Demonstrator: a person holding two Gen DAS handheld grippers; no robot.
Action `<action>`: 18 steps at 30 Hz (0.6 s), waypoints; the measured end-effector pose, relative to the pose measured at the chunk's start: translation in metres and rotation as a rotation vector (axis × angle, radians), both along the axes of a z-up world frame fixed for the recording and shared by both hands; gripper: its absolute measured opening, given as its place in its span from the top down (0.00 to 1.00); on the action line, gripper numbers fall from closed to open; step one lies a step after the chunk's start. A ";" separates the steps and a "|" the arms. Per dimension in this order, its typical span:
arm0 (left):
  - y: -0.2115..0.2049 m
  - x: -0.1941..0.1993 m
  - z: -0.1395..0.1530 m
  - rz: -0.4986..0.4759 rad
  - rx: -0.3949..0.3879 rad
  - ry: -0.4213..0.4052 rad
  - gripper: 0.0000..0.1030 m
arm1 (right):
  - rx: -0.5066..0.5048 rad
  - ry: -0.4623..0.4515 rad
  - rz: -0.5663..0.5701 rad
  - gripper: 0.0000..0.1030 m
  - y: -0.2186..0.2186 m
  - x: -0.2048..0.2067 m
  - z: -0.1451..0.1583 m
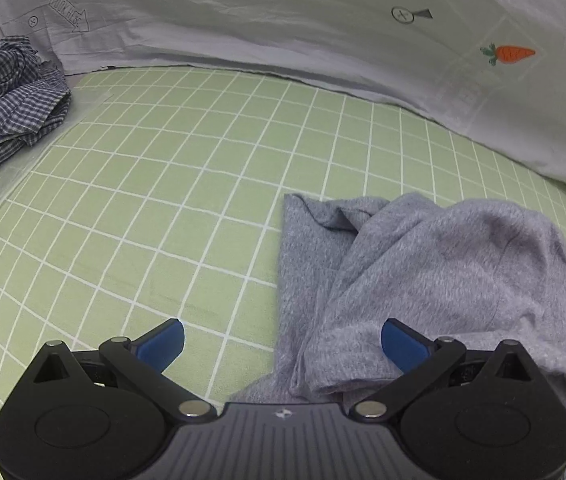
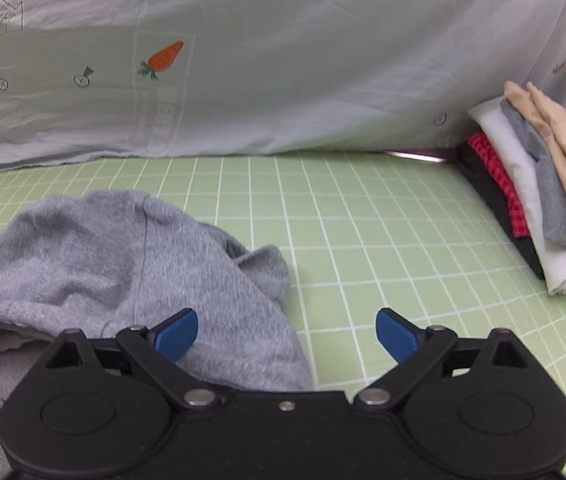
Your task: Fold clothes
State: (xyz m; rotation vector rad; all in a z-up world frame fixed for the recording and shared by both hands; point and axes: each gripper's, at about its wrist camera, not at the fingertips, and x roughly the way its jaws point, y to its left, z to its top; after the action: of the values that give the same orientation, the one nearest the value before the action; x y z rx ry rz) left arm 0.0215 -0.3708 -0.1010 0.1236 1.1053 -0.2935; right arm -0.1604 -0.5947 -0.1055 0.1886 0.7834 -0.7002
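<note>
Directly ahead of both tools, a crumpled grey knit garment (image 1: 435, 280) lies bunched on a green grid-lined mat (image 1: 163, 200), its long axis running from the near edge away toward a pale sheet with a carrot print (image 2: 243, 60) hanging at the back. Both the left gripper (image 1: 283, 344) and the right gripper (image 2: 287, 334) have their blue-tipped jaws spread wide and hold nothing, each with one fingertip over the grey cloth and the other over bare mat. Off to the left sits a rumpled blue checked shirt (image 1: 7, 96), and far right a stack of folded clothes (image 2: 535, 192) leans by the sheet.
</note>
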 end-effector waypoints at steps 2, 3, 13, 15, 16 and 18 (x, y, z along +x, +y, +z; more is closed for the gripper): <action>0.000 -0.001 -0.012 -0.001 0.004 0.046 0.00 | 0.019 0.038 0.010 0.06 0.003 0.000 -0.011; 0.000 -0.003 -0.017 -0.002 0.005 0.058 0.00 | 0.029 0.055 0.015 0.06 0.004 0.001 -0.016; -0.001 -0.004 -0.001 -0.037 -0.026 0.028 0.00 | 0.026 0.029 0.031 0.06 0.006 0.000 -0.005; 0.004 -0.011 0.014 -0.049 -0.064 0.003 0.00 | 0.003 -0.007 0.040 0.06 0.012 -0.008 0.007; 0.008 -0.017 0.024 -0.053 -0.084 -0.012 0.00 | -0.008 -0.026 0.044 0.06 0.015 -0.012 0.013; 0.015 -0.030 0.040 -0.063 -0.107 -0.049 0.00 | -0.028 -0.066 0.051 0.06 0.022 -0.024 0.025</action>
State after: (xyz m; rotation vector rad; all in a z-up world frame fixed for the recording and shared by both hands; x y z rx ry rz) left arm -0.0088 -0.3557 -0.0607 0.0703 1.0363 -0.4037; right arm -0.1845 -0.5730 -0.0805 0.1652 0.7123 -0.6535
